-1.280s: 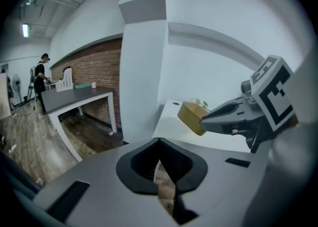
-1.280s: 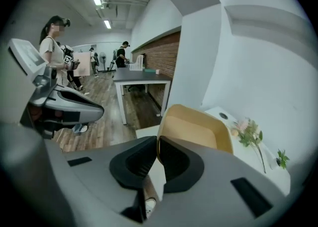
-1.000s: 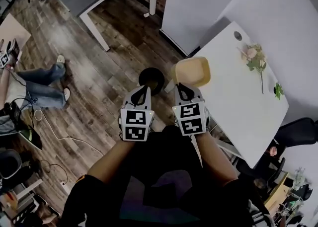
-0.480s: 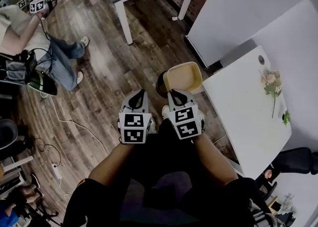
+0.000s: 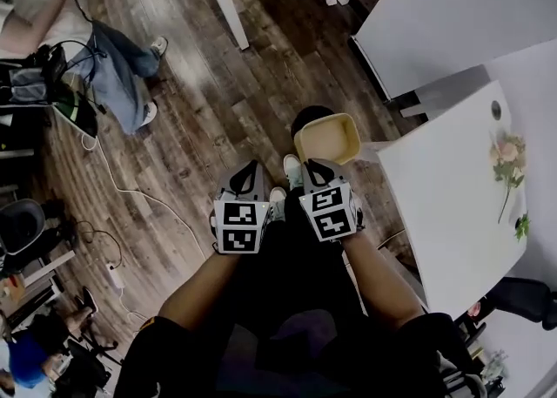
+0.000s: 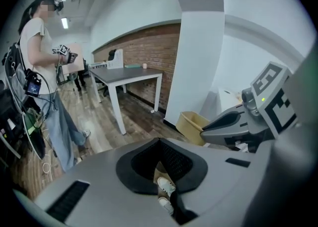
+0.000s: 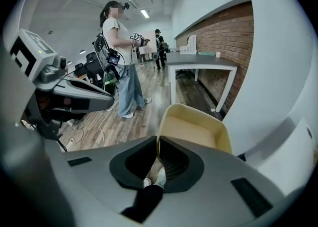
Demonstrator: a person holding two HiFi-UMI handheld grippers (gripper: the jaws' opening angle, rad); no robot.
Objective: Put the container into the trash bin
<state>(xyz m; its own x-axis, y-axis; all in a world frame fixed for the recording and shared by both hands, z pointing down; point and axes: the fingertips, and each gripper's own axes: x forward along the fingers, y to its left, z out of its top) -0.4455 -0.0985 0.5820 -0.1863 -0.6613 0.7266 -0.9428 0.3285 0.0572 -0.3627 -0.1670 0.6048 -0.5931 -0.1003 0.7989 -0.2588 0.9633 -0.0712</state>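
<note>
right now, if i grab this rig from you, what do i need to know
Right gripper: shut on the near rim of the yellow container, which it holds in the air.
Left gripper: shut, empty, alongside.
Trash bin: on the floor, partly hidden behind the container in the head view.
Done: container in hand.
Left: centre it over the bin, then release.

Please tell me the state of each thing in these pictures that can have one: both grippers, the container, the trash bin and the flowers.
Right gripper: shut on the container's rim.
Left gripper: shut, nothing between its jaws.
Container: held off the floor, empty, not yet in the bin.
Trash bin: on the floor, mostly hidden behind the container.
Flowers: lying flat on the white table.
</note>
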